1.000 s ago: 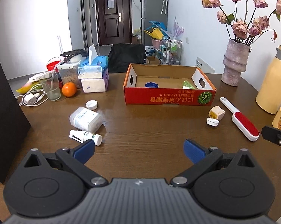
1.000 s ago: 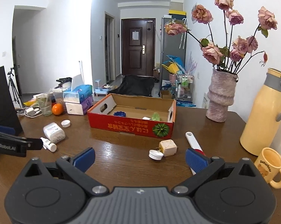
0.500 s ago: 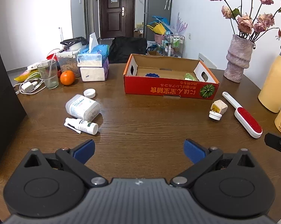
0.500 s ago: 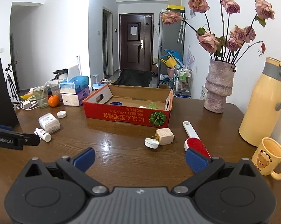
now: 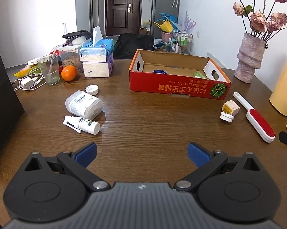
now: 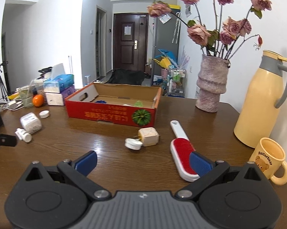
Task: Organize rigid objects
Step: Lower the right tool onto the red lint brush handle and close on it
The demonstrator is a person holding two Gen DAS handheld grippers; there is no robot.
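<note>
An open red cardboard box (image 5: 178,87) (image 6: 112,114) stands at the table's middle with a blue item and a green item inside. Left of it lie a clear pill jar (image 5: 84,105) (image 6: 30,122), a small white spray bottle (image 5: 82,125) (image 6: 24,135) and a white cap (image 5: 92,89). Right of it lie a beige cube bottle with a white cap (image 5: 229,111) (image 6: 148,137) and a red-and-white lint brush (image 5: 257,121) (image 6: 181,148). My left gripper (image 5: 142,152) is open above bare wood. My right gripper (image 6: 142,161) is open, its right fingertip over the brush.
A vase of roses (image 6: 212,87), a yellow thermos (image 6: 261,103) and a bear mug (image 6: 270,160) stand at the right. Tissue boxes (image 5: 96,61), an orange (image 5: 69,73), a glass (image 5: 49,68) and a charger cable (image 5: 29,82) crowd the back left. A black panel (image 5: 2,95) borders the left.
Both grippers have shifted over the table while staying open. The left view tilted down toward the bottles; the right gripper has come closer to the lint brush and cube bottle.
</note>
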